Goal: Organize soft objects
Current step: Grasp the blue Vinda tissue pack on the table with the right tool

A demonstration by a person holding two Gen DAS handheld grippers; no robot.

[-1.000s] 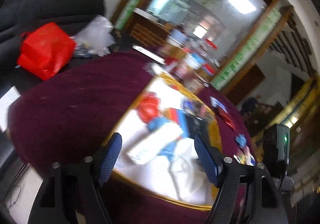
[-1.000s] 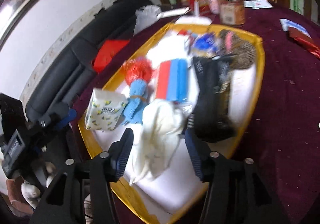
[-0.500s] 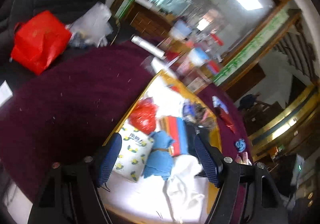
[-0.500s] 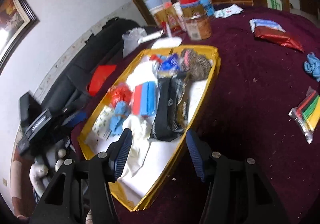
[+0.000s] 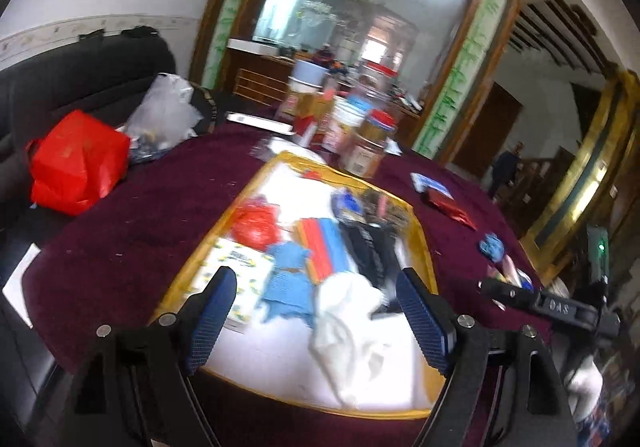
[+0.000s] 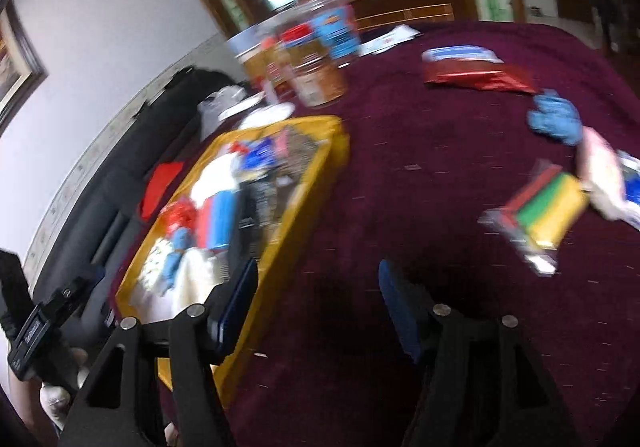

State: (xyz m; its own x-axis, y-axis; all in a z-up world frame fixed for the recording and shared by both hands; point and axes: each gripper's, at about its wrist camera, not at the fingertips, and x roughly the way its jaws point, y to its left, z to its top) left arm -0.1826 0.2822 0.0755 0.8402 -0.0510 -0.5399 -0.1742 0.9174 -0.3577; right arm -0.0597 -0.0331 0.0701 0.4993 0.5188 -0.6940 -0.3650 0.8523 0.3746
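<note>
A yellow-rimmed tray (image 5: pixel 248 187) (image 6: pixel 320 167) on the maroon table holds soft items: a white cloth (image 5: pixel 352 323), a blue cloth (image 5: pixel 286 283), a red bundle (image 5: pixel 254 225), a red-and-blue pad (image 5: pixel 320 243), a black garment (image 5: pixel 370 251) and a patterned tissue pack (image 5: pixel 236 267). My left gripper (image 5: pixel 316 313) hovers over the tray's near end, its jaws opening with nothing gripped. My right gripper (image 6: pixel 316 303) is over bare tablecloth to the right of the tray, its jaws also opening and empty. Loose on the table lie a blue cloth (image 6: pixel 554 119) and a coloured pack (image 6: pixel 540 207).
Jars and tubs (image 5: pixel 368 139) (image 6: pixel 316 67) stand behind the tray. A red foil packet (image 6: pixel 476 77) and a pale packet (image 6: pixel 604 175) lie at the right. A red bag (image 5: pixel 76 163) and clear bag (image 5: pixel 164 115) sit on the dark sofa. The other gripper's body (image 5: pixel 560 307) shows right.
The left view has pulled back and levelled, showing more of the tray. The right gripper has swung right, off the tray and over the tablecloth. Both jaws stand wider.
</note>
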